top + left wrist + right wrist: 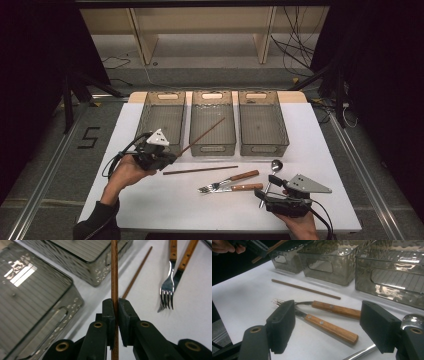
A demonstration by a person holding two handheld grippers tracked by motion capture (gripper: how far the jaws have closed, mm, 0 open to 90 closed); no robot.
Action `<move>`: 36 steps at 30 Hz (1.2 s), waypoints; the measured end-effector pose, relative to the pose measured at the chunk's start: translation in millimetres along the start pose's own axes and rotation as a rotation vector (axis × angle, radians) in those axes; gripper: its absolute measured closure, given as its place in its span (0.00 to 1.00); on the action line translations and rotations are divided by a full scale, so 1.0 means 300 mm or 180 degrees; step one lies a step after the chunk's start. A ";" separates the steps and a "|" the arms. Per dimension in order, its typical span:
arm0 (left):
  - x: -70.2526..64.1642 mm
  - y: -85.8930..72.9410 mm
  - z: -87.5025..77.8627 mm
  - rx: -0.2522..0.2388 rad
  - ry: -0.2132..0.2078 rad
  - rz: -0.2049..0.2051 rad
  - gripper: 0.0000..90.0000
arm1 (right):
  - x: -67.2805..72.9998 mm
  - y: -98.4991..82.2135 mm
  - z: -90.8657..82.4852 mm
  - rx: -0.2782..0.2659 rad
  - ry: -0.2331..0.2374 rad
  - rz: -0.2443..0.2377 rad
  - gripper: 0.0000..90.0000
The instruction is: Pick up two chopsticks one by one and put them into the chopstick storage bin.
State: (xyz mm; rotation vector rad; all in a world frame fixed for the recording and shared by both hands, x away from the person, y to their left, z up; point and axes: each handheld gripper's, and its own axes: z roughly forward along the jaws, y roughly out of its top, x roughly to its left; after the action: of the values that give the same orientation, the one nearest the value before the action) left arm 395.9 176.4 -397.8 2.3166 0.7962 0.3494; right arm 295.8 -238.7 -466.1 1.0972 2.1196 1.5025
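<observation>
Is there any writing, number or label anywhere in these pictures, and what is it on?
"5": a single dark figure marked on the grey floor, left of the white table, seen in the high view.
No writing, brand or label can be made out on the three clear bins, on the wooden-handled cutlery, on the chopsticks or on the grippers.

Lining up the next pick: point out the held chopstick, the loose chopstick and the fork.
held chopstick (114, 270), left gripper view, shaft above the jaws.
loose chopstick (200, 170), high view, mid-shaft.
fork (334, 309), right gripper view, wooden handle.
</observation>
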 end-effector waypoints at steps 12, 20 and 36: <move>0.143 0.055 -0.067 -0.0130 0.0330 -0.0329 0.93 | 0.001 0.001 -0.001 0.0003 0.0001 -0.0001 0.32; 0.249 0.063 -0.070 -0.0197 0.0573 -0.0587 0.93 | 0.001 0.001 0.000 0.0006 0.0004 -0.0007 0.32; 0.350 0.057 0.007 -0.0062 0.0764 -0.0761 0.93 | -0.001 0.000 0.001 0.0013 0.0005 0.0006 0.32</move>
State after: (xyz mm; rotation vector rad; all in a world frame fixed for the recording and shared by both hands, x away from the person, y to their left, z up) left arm 486.2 230.9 -384.2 2.1559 1.1689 0.5310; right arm 296.0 -238.7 -466.3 1.1000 2.1244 1.5010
